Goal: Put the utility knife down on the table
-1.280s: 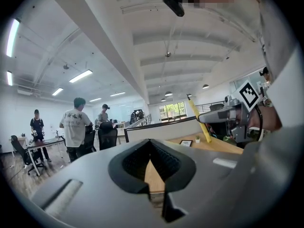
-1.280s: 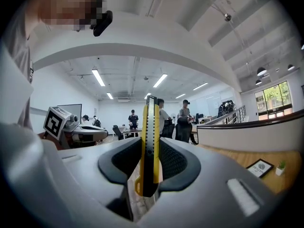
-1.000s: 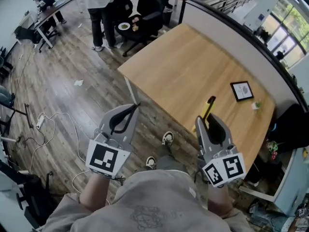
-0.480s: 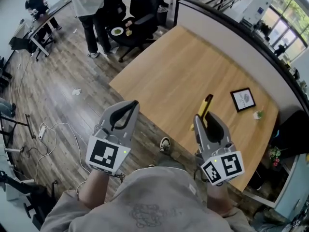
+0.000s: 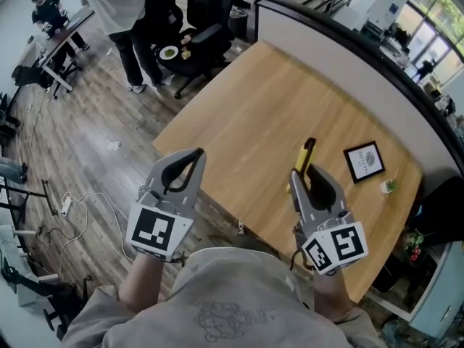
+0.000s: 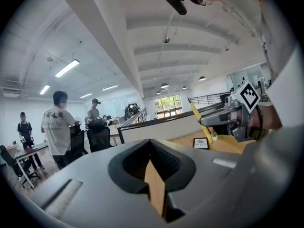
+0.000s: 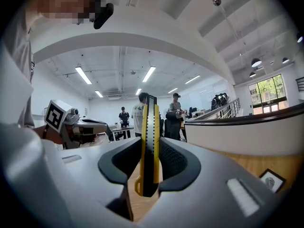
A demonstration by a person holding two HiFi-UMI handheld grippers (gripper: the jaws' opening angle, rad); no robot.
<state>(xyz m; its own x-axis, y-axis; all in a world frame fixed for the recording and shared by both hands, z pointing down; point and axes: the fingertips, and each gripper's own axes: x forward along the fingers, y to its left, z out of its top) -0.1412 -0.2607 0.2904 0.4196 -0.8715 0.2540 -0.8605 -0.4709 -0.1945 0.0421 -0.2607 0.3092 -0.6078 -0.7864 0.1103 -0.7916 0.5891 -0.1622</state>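
Yellow and black, the utility knife [image 7: 148, 141] stands on edge between the pads of the right gripper [image 5: 303, 176]. The jaws are closed down to the knife's width and clamp its rear part, so most of its length juts out past the fingertips. The left gripper [image 5: 197, 153] has its jaws drawn together at the tips with nothing between them; only a sliver of wood shows through the loop behind.

Seen from the head view, the knife hangs over the wooden table [image 5: 268, 93], just inside its near edge, pointing toward the far partition [image 5: 341, 46]. The left gripper view adds what that overhead angle flattens — the knife is tilted upward, its tip lifted off the tabletop. The right gripper view shows people [image 7: 137, 115] standing by desks in the room beyond.

A framed picture [image 5: 363, 161] lies near the knife's right, with a small potted plant [image 5: 389, 186] just past it. A broad stretch of tabletop runs ahead and to the left. The left gripper's tips reach the table's near edge while its body sits over the plank floor [image 5: 87, 158], well apart from an office chair [image 5: 206, 38] at the table's far corner.
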